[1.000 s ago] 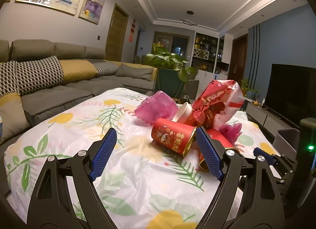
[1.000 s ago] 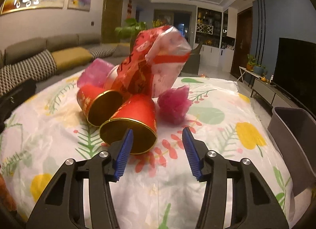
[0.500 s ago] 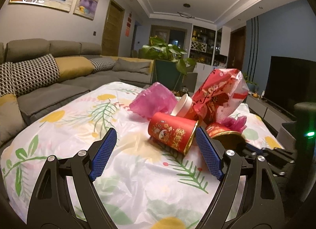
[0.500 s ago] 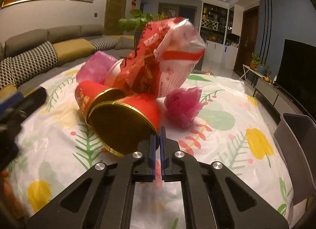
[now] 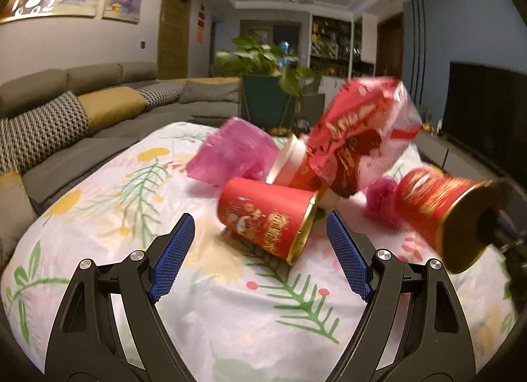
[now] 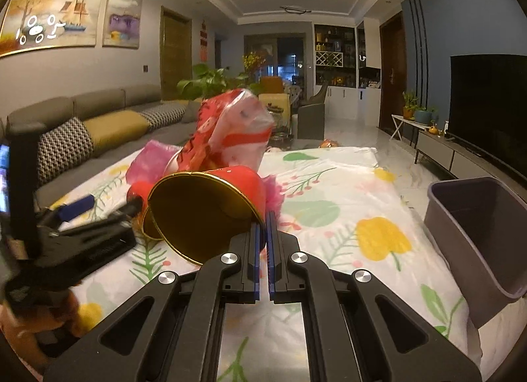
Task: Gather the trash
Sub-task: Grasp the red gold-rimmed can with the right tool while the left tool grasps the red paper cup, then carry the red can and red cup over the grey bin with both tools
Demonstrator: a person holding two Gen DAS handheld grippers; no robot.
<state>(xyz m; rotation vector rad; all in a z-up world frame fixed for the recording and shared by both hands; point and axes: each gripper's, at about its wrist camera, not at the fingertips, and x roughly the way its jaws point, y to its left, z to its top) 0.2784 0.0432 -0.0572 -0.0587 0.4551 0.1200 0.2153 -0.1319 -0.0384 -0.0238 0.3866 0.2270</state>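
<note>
The right gripper (image 6: 263, 243), pinched on a red cup's (image 6: 210, 207) rim, should swing to the bin (image 6: 477, 237) at three o'clock; the left gripper (image 5: 260, 243) gapes empty.

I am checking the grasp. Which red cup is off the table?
The cup pinched at its gold rim by the right gripper; the other red cup lies before the open left gripper.

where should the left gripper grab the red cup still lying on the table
Take the red cup by its rim, one finger inside the gold mouth and one outside. It lies on its side on the tablecloth, with the open mouth turned toward the open left gripper and slightly right, so a straight-ahead approach from the near side probably reaches the rim. The right gripper holds the other cup this way.
</note>
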